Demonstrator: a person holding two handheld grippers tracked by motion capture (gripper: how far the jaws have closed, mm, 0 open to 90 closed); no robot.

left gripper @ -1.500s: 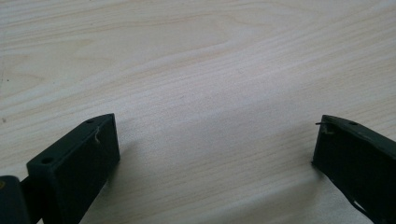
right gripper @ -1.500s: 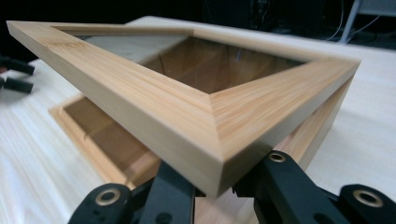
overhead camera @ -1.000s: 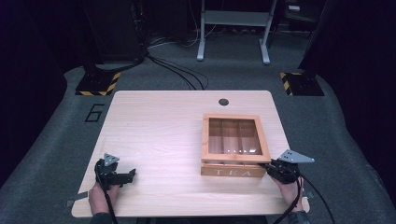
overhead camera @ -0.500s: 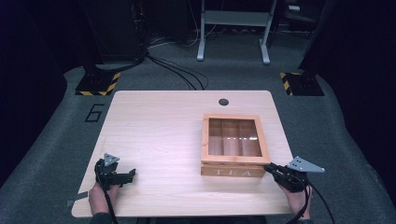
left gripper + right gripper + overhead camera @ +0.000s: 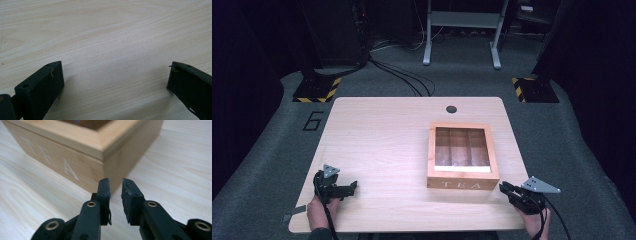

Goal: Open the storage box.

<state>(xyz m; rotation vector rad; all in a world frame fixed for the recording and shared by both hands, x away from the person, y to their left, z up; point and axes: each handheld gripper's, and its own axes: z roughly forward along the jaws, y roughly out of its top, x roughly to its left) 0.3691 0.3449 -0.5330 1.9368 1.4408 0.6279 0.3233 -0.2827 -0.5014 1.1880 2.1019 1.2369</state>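
wooden box (image 5: 463,178) lettered "tea", right gripper (image 5: 505,188) beside it

One light wooden desk (image 5: 382,145) holds one wooden tea box (image 5: 462,159) with a glass lid showing three compartments. Two black handheld grippers, left gripper (image 5: 353,187) and right gripper (image 5: 503,187), rest near the desk's front edge.

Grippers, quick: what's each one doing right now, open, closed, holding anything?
Left gripper: open wide, empty, over bare table.
Right gripper: nearly closed, a narrow gap left, empty, at the tea box corner.
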